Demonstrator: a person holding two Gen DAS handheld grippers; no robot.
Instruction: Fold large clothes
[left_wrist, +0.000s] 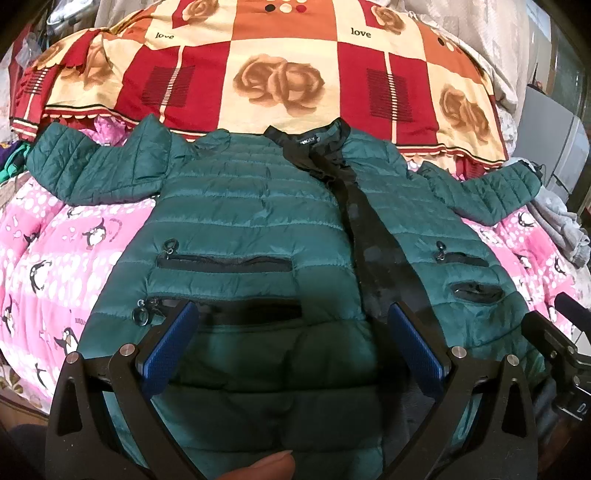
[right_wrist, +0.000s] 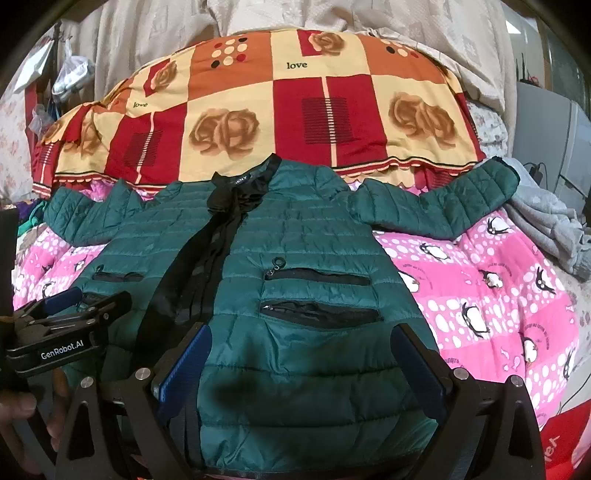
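A dark green quilted jacket (left_wrist: 251, 206) lies flat, front up, on the bed, collar at the far side and both sleeves spread outward. It also fills the right wrist view (right_wrist: 295, 251). A black placket (left_wrist: 354, 206) runs down its middle. My left gripper (left_wrist: 291, 314) is open, jaws wide apart, above the hem on the left half. My right gripper (right_wrist: 299, 339) is open, jaws wide apart, above the hem on the right half. The left gripper shows at the left in the right wrist view (right_wrist: 74, 310). Neither holds any fabric.
The jacket rests on a pink penguin-print quilt (right_wrist: 491, 295). A red, orange and cream rose-pattern blanket (left_wrist: 280, 74) is piled behind the collar. Grey cloth (right_wrist: 554, 221) lies by the right sleeve. A grey cabinet (right_wrist: 554, 140) stands at the far right.
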